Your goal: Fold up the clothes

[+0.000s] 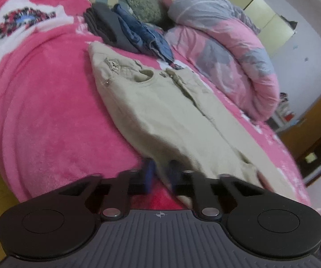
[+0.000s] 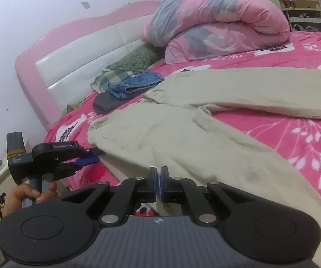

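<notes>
R gripper (image 2: 158,179) jaws shut on beige trousers (image 2: 182,147) hem, L gripper (image 2: 92,156) at waistband

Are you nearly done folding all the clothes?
Not yet. Done: the jeans and a dark garment lie folded near the headboard. In hand: the trousers are spread flat on the bed, legs apart, with the left tool and right tool pinching their near edge. Left: the trousers have no fold yet, so all their folding remains.
</notes>
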A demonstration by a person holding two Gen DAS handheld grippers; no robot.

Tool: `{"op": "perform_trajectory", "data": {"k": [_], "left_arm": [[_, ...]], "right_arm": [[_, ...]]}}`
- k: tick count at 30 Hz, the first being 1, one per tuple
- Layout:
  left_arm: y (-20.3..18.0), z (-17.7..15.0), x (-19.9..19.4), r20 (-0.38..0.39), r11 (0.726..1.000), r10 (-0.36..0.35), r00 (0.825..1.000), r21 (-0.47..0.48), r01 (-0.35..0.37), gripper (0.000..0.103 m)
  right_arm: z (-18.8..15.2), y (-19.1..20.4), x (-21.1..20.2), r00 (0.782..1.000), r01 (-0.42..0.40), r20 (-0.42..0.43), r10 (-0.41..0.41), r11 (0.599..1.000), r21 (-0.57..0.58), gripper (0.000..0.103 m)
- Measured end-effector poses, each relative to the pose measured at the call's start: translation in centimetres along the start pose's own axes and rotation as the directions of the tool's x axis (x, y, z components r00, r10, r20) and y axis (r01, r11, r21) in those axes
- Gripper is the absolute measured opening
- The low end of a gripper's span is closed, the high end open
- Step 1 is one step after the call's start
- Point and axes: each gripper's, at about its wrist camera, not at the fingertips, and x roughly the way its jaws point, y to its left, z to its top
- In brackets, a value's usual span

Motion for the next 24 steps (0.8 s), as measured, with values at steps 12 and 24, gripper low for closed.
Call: {"op": "perform_trajectory", "data": {"k": [12,24], "left_arm": [[2.0,0.9,-3.8,0.013,0.996,0.034,0.999,-0.079,-0.033,0.0],[0.6,-0.3,-1.7,-0.063,0.999,-0.032,0.998,0.035,0.034,0.002]], "right_arm": [[-1.5,3.3,-0.4,0.997,0.069,-0.007,-0.074,0.962,-0.265,0.011],[-5.0,9.9,2.1,0.999,0.032,-0.003,-0.045,0.738,-0.674,0.013]]}}
